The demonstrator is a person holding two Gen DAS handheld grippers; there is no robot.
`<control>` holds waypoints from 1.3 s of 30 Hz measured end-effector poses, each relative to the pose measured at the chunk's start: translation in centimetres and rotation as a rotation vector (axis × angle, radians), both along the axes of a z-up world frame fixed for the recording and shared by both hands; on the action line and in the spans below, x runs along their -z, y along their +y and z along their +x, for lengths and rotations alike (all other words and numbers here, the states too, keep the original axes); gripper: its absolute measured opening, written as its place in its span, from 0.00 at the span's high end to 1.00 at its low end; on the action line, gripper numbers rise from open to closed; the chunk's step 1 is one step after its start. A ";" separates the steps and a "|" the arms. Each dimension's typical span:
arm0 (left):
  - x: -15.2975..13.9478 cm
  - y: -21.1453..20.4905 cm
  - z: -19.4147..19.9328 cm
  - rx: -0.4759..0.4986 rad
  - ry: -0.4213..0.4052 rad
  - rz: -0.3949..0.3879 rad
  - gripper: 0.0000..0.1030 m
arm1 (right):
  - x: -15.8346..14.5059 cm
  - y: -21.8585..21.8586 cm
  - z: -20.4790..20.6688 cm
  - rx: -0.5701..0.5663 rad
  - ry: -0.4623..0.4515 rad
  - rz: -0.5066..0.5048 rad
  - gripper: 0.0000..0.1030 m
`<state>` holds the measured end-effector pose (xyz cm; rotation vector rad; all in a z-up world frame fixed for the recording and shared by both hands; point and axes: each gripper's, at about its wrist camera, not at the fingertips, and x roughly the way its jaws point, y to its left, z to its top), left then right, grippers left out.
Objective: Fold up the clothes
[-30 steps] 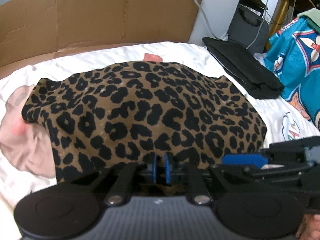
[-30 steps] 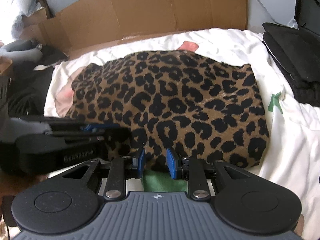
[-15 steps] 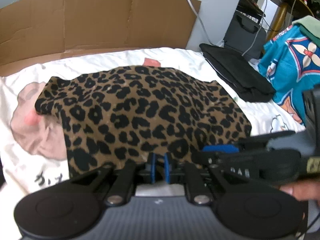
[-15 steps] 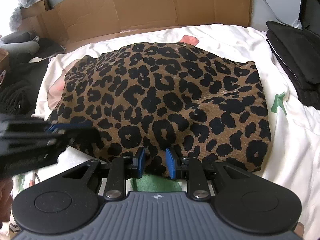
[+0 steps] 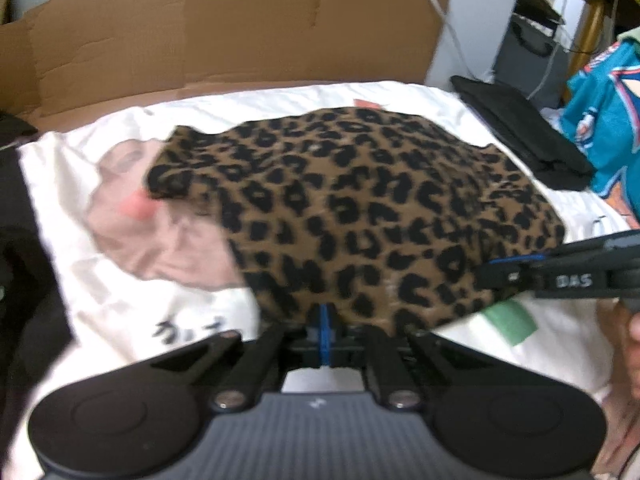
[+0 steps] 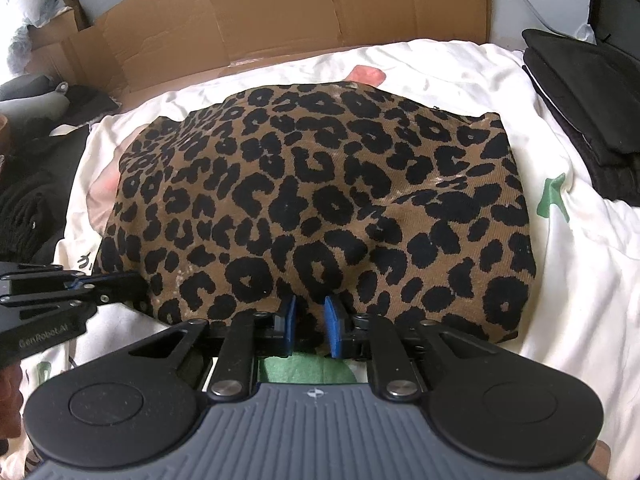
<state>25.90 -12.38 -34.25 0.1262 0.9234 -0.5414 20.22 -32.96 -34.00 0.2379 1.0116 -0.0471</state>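
A leopard-print garment point(image 5: 360, 208) point(image 6: 320, 200) lies spread on a white printed sheet point(image 5: 120, 312). My left gripper point(image 5: 325, 334) is shut at the garment's near edge; whether it pinches cloth I cannot tell. My right gripper point(image 6: 310, 326) is slightly open with the garment's near hem between its blue pads point(image 6: 334, 328). The right gripper also shows side-on in the left wrist view point(image 5: 560, 276) at the garment's right corner. The left gripper shows in the right wrist view point(image 6: 72, 284) at the garment's left corner.
A cardboard sheet point(image 5: 224, 36) stands behind the bed. Folded black clothes point(image 6: 588, 104) lie at the right, a teal garment point(image 5: 604, 120) beyond them. Dark clothes point(image 6: 32, 200) lie at the left. A pink garment point(image 5: 160, 240) lies under the leopard one's left side.
Both grippers have pulled back toward me along the garment's near edge. The left gripper's pads have closed together. The left view has swung left and is blurred.
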 end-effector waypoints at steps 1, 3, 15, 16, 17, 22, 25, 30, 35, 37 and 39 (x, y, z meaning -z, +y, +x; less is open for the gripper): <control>0.1 0.4 0.1 -0.015 0.004 0.003 0.98 | 0.0 0.0 0.0 -0.002 -0.001 -0.001 0.80; 0.3 1.2 0.4 -0.039 0.022 -0.012 0.98 | 0.0 0.0 0.0 -0.003 -0.002 -0.001 0.80; 0.6 0.6 0.4 -0.037 0.007 0.010 0.97 | -0.9 -4.0 -2.3 0.072 -0.010 -0.072 0.91; 0.6 0.6 0.4 -0.036 0.008 0.012 0.97 | -0.9 -4.5 -2.5 0.075 -0.008 -0.072 0.93; 0.6 0.6 0.4 -0.036 0.010 0.012 0.97 | -1.0 -4.9 -2.6 0.078 -0.008 -0.072 0.93; 0.5 0.6 0.4 -0.035 0.017 0.011 0.97 | -1.2 -6.4 -3.0 0.130 0.000 -0.118 0.93; 0.5 0.7 0.6 -0.032 0.019 0.011 0.97 | -1.8 -7.8 -4.0 0.193 -0.004 -0.105 0.93; 0.6 0.9 1.0 -0.022 0.024 0.011 0.97 | -3.2 -8.1 -5.8 0.193 -0.094 -0.019 0.93; 0.6 1.0 1.3 -0.013 0.027 0.013 0.97 | -2.9 -5.4 -5.4 0.063 -0.111 -0.018 0.93; 0.6 0.9 1.2 -0.006 0.020 0.020 0.97 | -2.2 -4.7 -5.1 0.033 -0.094 -0.031 0.93; 0.6 0.7 1.2 0.005 0.013 0.036 0.97 | -1.7 -4.6 -4.8 0.025 -0.082 -0.034 0.93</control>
